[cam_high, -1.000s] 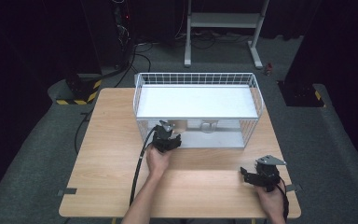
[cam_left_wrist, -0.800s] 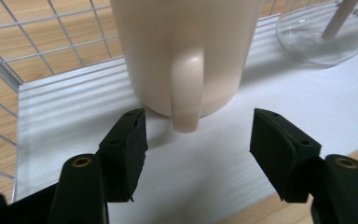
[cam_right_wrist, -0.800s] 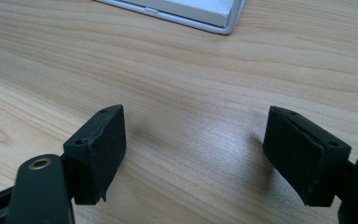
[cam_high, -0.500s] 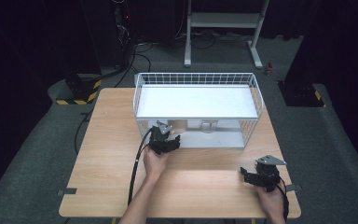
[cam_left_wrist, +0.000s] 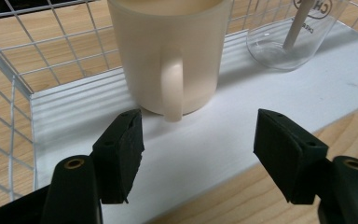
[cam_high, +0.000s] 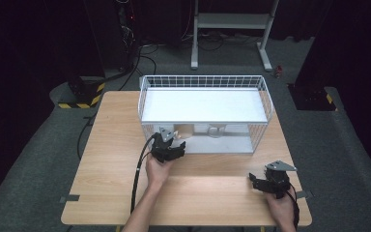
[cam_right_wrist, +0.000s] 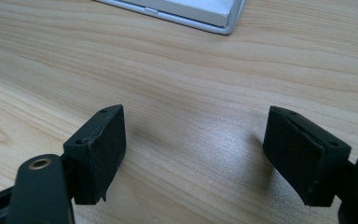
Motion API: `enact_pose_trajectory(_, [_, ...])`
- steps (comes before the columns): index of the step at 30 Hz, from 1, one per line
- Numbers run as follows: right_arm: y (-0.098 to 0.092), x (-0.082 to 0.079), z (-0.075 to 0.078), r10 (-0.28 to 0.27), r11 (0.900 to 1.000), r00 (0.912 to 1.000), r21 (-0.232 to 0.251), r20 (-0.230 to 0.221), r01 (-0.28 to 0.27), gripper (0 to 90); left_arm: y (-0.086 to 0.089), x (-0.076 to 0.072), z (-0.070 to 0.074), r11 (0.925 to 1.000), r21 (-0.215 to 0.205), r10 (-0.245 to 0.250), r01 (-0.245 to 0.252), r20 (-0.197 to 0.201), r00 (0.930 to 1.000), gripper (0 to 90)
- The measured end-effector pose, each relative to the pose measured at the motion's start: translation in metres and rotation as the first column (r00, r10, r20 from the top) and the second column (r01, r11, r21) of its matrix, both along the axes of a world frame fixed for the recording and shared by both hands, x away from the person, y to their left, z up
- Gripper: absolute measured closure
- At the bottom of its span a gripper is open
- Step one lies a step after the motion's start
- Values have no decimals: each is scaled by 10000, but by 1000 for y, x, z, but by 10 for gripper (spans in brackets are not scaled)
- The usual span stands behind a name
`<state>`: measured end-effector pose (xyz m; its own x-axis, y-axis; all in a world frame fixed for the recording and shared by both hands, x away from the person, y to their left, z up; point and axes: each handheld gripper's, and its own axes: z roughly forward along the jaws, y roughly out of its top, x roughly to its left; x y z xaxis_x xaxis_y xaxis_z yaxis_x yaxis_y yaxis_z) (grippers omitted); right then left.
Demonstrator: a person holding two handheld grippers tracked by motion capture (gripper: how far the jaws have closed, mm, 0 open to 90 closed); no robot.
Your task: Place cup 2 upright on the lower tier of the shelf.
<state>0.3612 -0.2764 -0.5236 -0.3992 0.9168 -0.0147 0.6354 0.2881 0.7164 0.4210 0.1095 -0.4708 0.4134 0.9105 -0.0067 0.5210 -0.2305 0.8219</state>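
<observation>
My left gripper (cam_left_wrist: 198,161) sits just in front of the cream mug (cam_left_wrist: 168,51), which stands on the white lower shelf (cam_left_wrist: 242,126) of the wire rack (cam_high: 265,99), handle facing me. Its jaws have just been opening and now stand apart with nothing between them; the handle (cam_left_wrist: 171,91) is just ahead of the tips, untouched. I read this as letting go after setting the mug in place. To finish well, I would draw straight back along the line of the jaws, keeping them spread so neither pad clips the handle, and stay low enough to clear the upper shelf. The clear glass (cam_left_wrist: 291,35) with a stick in it stands beside the mug, so I would avoid swinging sideways. My right gripper (cam_high: 269,180) rests released near the tabletop's (cam_high: 111,145) front right corner, holding nothing.
</observation>
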Motion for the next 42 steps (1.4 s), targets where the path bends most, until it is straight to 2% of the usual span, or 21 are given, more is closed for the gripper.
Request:
enact_pose_trajectory(4, [0, 0, 0, -33, 10000, 10000, 7, 6, 33, 214, 4, -6, 4, 9999, 2, -104, 104, 68, 9999, 328])
enact_pose_trajectory(5, [0, 0, 0, -36, 10000, 10000, -1, 4, 36, 213, 5, -8, 5, 9998, -202, -62, 64, 103, 9999, 328])
enact_pose_trajectory(8, [0, 0, 0, -44, 10000, 10000, 22, -8, 44, 213, 10, -12, 7, 9995, -305, -23, 29, 183, 9998, 326])
enact_pose_trajectory(9, [0, 0, 0, -30, 10000, 10000, 2, 10, 30, 213, 12, -14, 8, 9988, -496, 4, 4, 167, 9999, 325])
enact_pose_trajectory(17, [0, 0, 0, -23, 10000, 10000, -5, 7, 23, 213, 25, -26, 12, 9983, -578, -15, 28, 216, 9998, 319])
enact_pose_trajectory(18, [0, 0, 0, -28, 10000, 10000, 3, 8, 28, 213, 26, -28, 13, 9976, -697, 40, -27, 190, 9998, 318])
enact_pose_trajectory(24, [0, 0, 0, -27, 10000, 10000, 1, 9, 27, 213, 36, -37, 15, 9982, -599, 47, -36, 195, 9998, 311])
enact_pose_trajectory(27, [0, 0, 0, -29, 10000, 10000, 2, 7, 29, 213, 40, -41, 16, 9969, -772, 152, -136, 199, 9997, 310])
enact_pose_trajectory(37, [0, 0, 0, -38, 10000, 10000, 7, 3, 38, 213, 50, -49, 16, 9968, -759, 278, -265, 164, 9995, 304])
enact_pose_trajectory(42, [0, 0, 0, -35, 10000, 10000, -4, 3, 35, 213, 51, -49, 14, 9987, -437, 278, -274, 99, 9996, 304])
